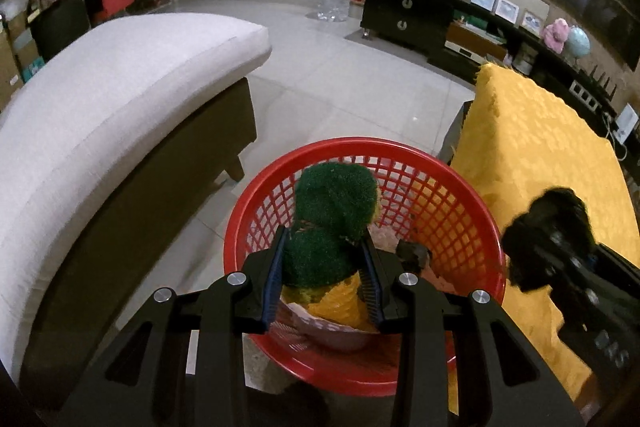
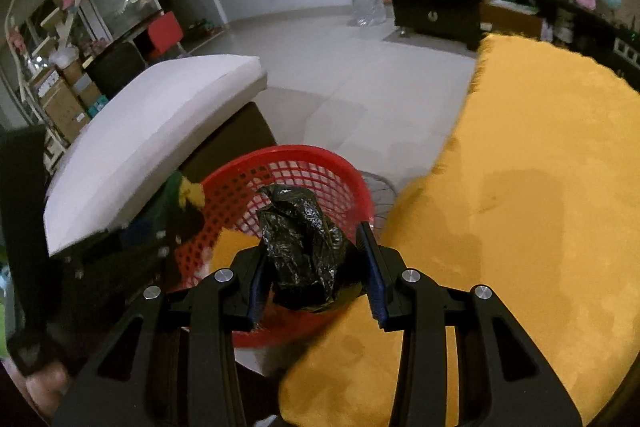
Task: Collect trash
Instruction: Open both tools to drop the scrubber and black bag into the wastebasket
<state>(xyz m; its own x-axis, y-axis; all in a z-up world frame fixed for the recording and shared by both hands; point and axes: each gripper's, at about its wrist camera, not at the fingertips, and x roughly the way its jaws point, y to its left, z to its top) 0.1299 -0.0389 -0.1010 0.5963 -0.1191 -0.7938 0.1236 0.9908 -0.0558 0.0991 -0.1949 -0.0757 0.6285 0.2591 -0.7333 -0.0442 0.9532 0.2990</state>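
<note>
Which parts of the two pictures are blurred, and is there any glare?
Left wrist view: the right tongs are motion-blurred, the scourer in the left tongs is sharp. Right wrist view: the yellow cloth looks smeared; the black bag shows small glints.

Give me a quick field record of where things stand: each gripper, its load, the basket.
left gripper: shut on green scouring pad, over the basket
right gripper: shut on black plastic bag, at the basket's near rim
red basket: on the floor between white sofa and yellow cloth
basket contents: some scraps already inside, too hidden to name
</note>
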